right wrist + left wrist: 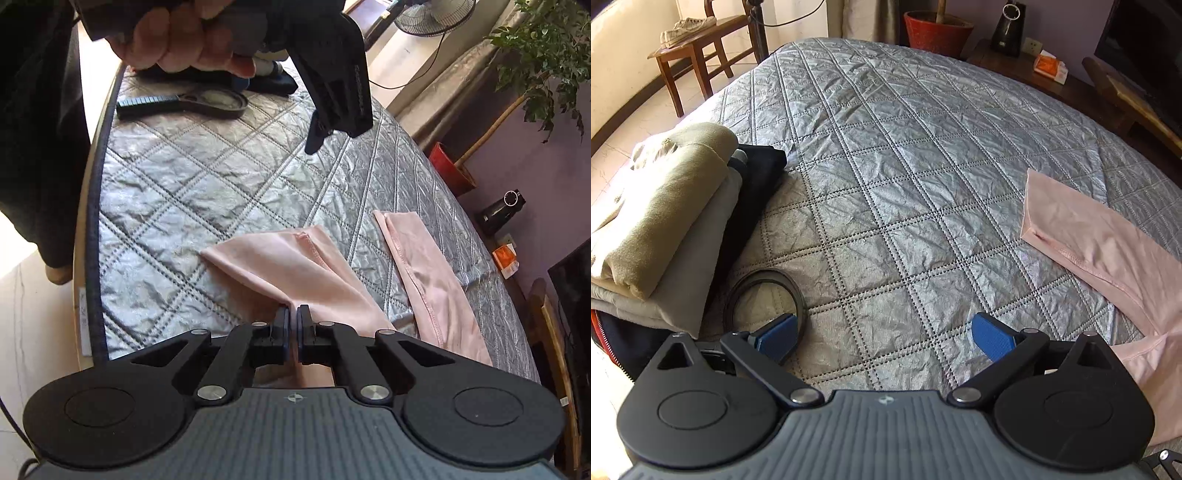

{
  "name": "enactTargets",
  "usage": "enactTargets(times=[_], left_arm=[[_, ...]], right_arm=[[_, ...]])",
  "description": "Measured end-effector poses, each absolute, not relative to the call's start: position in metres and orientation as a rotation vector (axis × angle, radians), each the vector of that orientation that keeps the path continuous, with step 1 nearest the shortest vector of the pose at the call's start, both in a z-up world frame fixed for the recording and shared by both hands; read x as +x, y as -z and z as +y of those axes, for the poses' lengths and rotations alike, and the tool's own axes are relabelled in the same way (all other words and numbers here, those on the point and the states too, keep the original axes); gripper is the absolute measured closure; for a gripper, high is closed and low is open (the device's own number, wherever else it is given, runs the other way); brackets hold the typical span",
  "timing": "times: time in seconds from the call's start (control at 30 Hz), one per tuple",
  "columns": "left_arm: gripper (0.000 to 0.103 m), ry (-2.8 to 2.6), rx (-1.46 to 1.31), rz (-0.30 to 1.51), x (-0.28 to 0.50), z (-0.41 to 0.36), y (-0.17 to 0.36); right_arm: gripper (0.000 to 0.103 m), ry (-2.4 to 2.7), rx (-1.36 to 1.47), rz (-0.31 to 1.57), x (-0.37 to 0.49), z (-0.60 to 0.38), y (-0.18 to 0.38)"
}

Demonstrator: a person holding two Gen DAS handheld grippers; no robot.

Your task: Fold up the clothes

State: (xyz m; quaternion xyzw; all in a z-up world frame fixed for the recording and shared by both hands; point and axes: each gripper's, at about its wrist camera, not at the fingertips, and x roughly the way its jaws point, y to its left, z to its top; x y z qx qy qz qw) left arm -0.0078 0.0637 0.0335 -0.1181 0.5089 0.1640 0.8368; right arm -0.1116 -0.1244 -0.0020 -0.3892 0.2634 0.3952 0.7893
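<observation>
A pink garment (280, 266) lies on the grey quilted bed (177, 177). One of its sleeves (428, 280) stretches away to the right. My right gripper (292, 314) is shut on a pinched fold of this pink cloth. In the left wrist view the same pink garment (1108, 254) lies at the right. My left gripper (882, 332) hangs open above bare quilt (886, 184) with nothing between its blue pads (991, 334). A hand (184, 40) carries that left gripper at the top of the right wrist view.
A stack of folded clothes, beige (665, 206) on top of grey and black, sits at the bed's left edge. A black-framed hand mirror (764, 291) lies beside it. A wooden chair with shoes (690, 40), a red plant pot (936, 31) and a dark cabinet (1071, 85) stand around the bed.
</observation>
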Motion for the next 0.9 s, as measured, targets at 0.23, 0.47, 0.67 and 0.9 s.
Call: enactTargets(times=[0.23, 0.47, 0.67, 0.9], left_arm=[[0.003, -0.328, -0.226, 1.1, -0.009, 0.057, -0.027], [0.003, -0.264, -0.168, 1.115, -0.011, 0.035, -0.023], [0.003, -0.158, -0.076, 1.133, -0.011, 0.0, -0.015], [0.003, -0.114, -0.031, 1.175, -0.005, -0.03, -0.001]], right_arm=[[0.048, -0.847, -0.614, 0.62, -0.109, -0.135, -0.028], [0.047, -0.314, -0.299, 0.779, -0.053, -0.278, -0.036], [0.047, 0.054, -0.031, 0.834, -0.029, -0.399, -0.007], [0.05, 0.002, -0.098, 0.951, -0.042, -0.408, 0.018]])
